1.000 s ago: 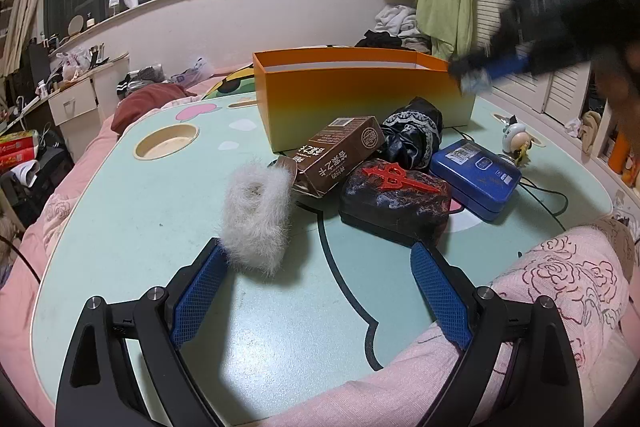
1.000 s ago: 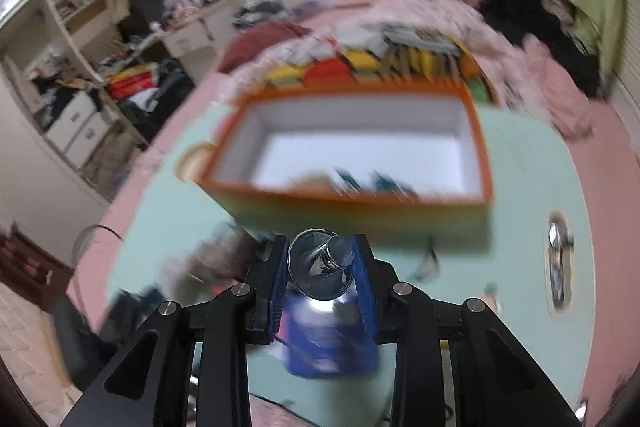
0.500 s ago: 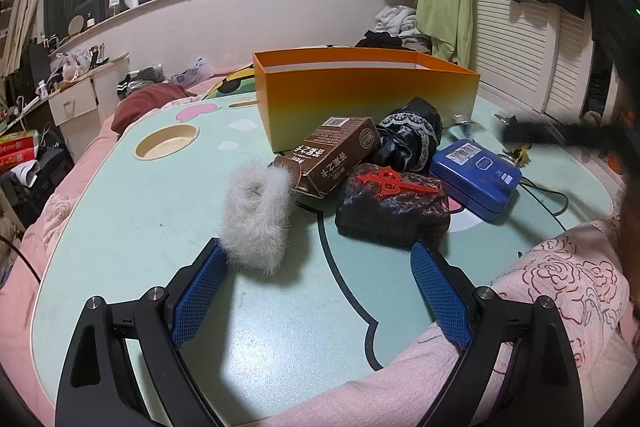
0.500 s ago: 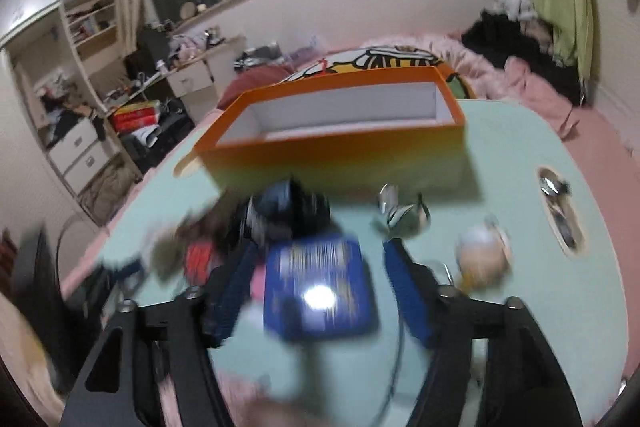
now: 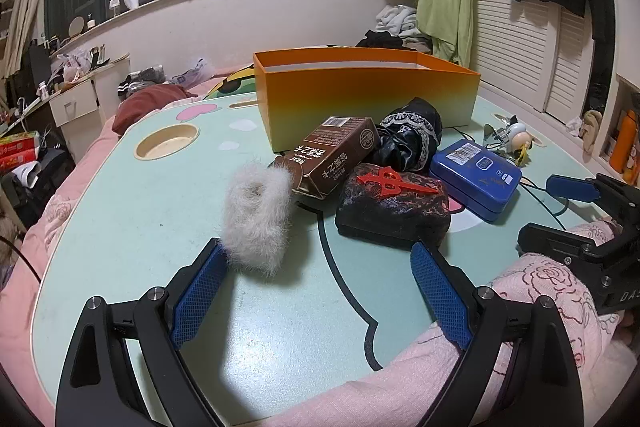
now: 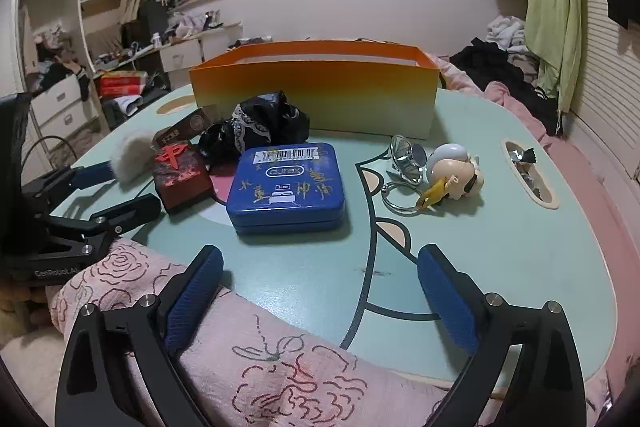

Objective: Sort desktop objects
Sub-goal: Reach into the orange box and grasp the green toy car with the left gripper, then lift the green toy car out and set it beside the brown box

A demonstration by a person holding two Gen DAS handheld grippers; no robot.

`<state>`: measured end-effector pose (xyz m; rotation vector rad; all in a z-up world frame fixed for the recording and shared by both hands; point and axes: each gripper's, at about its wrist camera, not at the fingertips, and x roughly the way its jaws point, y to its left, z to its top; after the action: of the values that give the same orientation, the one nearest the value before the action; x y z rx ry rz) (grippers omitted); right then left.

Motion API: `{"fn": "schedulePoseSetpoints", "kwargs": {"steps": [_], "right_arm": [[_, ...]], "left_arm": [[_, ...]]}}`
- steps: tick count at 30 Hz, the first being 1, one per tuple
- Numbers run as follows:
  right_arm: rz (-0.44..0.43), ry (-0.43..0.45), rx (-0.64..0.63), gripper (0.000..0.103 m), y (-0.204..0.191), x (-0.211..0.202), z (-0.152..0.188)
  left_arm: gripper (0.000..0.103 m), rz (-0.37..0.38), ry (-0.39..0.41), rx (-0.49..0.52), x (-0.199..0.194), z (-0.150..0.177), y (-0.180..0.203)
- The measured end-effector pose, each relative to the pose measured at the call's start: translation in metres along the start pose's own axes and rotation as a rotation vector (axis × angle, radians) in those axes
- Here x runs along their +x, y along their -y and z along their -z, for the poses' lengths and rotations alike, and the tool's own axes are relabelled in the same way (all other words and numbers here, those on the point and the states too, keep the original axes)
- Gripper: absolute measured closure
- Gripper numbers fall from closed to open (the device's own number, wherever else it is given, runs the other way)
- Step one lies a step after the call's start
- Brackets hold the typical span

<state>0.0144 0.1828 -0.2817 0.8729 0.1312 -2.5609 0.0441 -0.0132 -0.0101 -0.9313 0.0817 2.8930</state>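
An orange box point(image 5: 368, 99) stands at the back of the mint table point(image 5: 160, 211); it also shows in the right wrist view point(image 6: 316, 87). In front lie a white fluffy item point(image 5: 256, 219), a brown carton point(image 5: 332, 155), a black cloth bundle point(image 5: 408, 135), a dark block with a red character point(image 5: 394, 207), a blue tin point(image 6: 286, 183), a metal ring piece point(image 6: 406, 157) and a small figure keychain point(image 6: 452, 171). My left gripper point(image 5: 320, 295) is open and empty, near the fluffy item. My right gripper point(image 6: 320, 299) is open and empty, low at the table's front edge before the tin.
A pink quilted cover point(image 6: 260, 367) lies along the table's front edge under both grippers. Round cup recesses sit in the table at left point(image 5: 166, 147) and right point(image 6: 528, 175). A bed and cluttered furniture surround the table.
My right gripper, shut on a metal piece above the box a second ago, has opened and dropped back to the table's front edge, empty. The left gripper has not moved.
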Motion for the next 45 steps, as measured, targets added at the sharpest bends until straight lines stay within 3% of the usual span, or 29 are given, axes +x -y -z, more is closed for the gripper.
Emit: {"fn": "schedulePoseSetpoints", "kwargs": {"steps": [11,14,17,20,24,27,31,34,35,36,38,39,45], "right_arm": [[0.008,-0.001,0.005,0.002,0.001,0.000,0.001],[0.006,-0.001,0.005,0.002,0.001,0.000,0.001],[0.007,-0.002,0.005,0.002,0.002,0.000,0.001],[0.007,-0.001,0.005,0.002,0.001,0.000,0.001],[0.008,-0.001,0.005,0.002,0.001,0.000,0.001],[0.006,0.000,0.006,0.002,0.001,0.000,0.001],[0.006,0.000,0.006,0.001,0.001,0.000,0.000],[0.006,0.000,0.006,0.001,0.001,0.000,0.000],[0.006,-0.001,0.007,0.001,0.001,0.000,0.000],[0.005,0.000,0.007,0.001,0.001,0.000,-0.001],[0.006,-0.002,0.008,0.001,0.001,0.000,-0.001],[0.005,-0.004,0.010,0.001,0.001,0.001,-0.002],[0.004,-0.005,0.011,0.001,0.002,0.002,-0.004]], "left_arm": [[0.011,0.014,0.013,-0.010,-0.009,-0.001,-0.004],[0.011,0.018,0.075,0.014,-0.031,-0.019,-0.006],[0.011,0.041,0.149,0.037,-0.053,-0.059,-0.003],[0.024,0.162,0.048,-0.027,-0.036,-0.116,-0.002],[0.029,0.335,-0.252,-0.128,0.045,-0.186,0.013],[0.029,0.327,-0.486,-0.189,0.114,-0.209,0.034],[0.029,0.260,-0.646,-0.193,0.169,-0.214,0.058],[0.029,0.214,-0.699,-0.147,0.196,-0.206,0.074],[0.029,0.158,-0.651,-0.104,0.197,-0.206,0.079],[0.029,0.094,-0.659,-0.087,0.203,-0.202,0.081],[0.030,0.096,-0.711,-0.143,0.219,-0.189,0.075],[0.030,0.084,-0.657,-0.138,0.217,-0.191,0.074],[0.030,0.089,-0.643,-0.153,0.213,-0.188,0.070]]}}
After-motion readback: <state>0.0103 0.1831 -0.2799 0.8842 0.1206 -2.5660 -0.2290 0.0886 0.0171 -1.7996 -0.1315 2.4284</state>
